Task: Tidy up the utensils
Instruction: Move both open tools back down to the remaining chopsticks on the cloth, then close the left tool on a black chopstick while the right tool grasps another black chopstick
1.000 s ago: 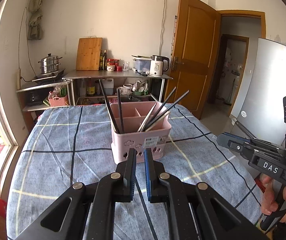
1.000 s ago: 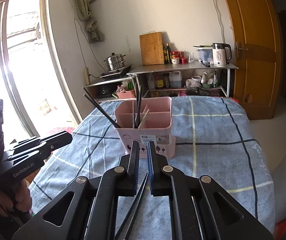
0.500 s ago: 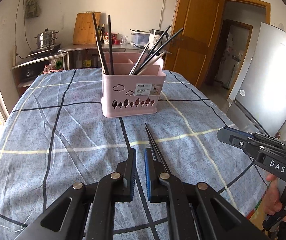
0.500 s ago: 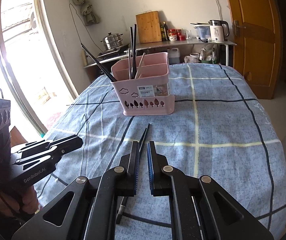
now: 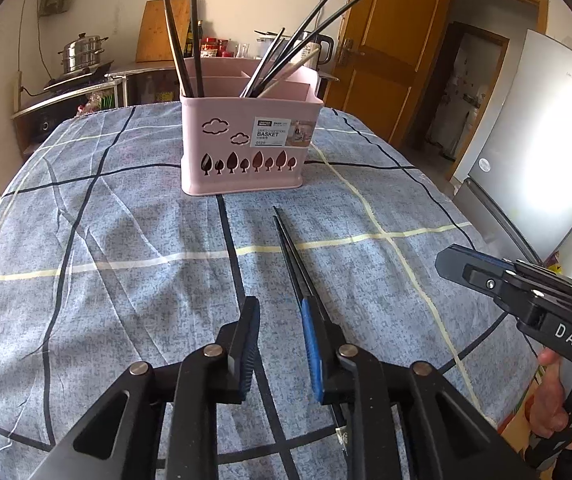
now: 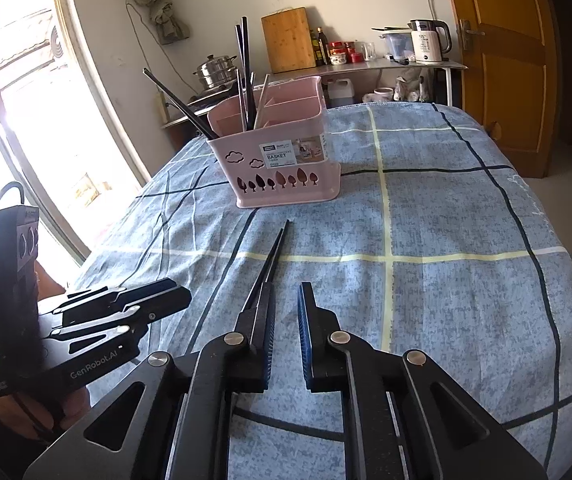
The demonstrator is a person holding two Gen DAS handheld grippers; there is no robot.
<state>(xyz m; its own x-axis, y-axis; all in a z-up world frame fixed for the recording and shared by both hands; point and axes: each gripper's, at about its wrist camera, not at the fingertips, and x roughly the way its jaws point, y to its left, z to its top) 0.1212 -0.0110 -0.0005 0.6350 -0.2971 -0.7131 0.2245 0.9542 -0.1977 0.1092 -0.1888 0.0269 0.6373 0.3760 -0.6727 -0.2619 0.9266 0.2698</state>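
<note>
Left gripper (image 5: 277,320): jaws just opening, narrow gap, empty. Black chopsticks (image 5: 292,258): flat on checked cloth (image 5: 125,240), just right of that gap, short of pink basket (image 5: 245,148). Right gripper (image 6: 286,316): narrow, opening, empty. Advice: shift left gripper right to straddle both sticks before closing.

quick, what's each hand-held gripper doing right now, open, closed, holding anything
Left hand-held gripper: open, jaws just been opening, holding nothing; black chopsticks lie beside its right finger.
Right hand-held gripper: open, jaws just been opening, empty.
</note>
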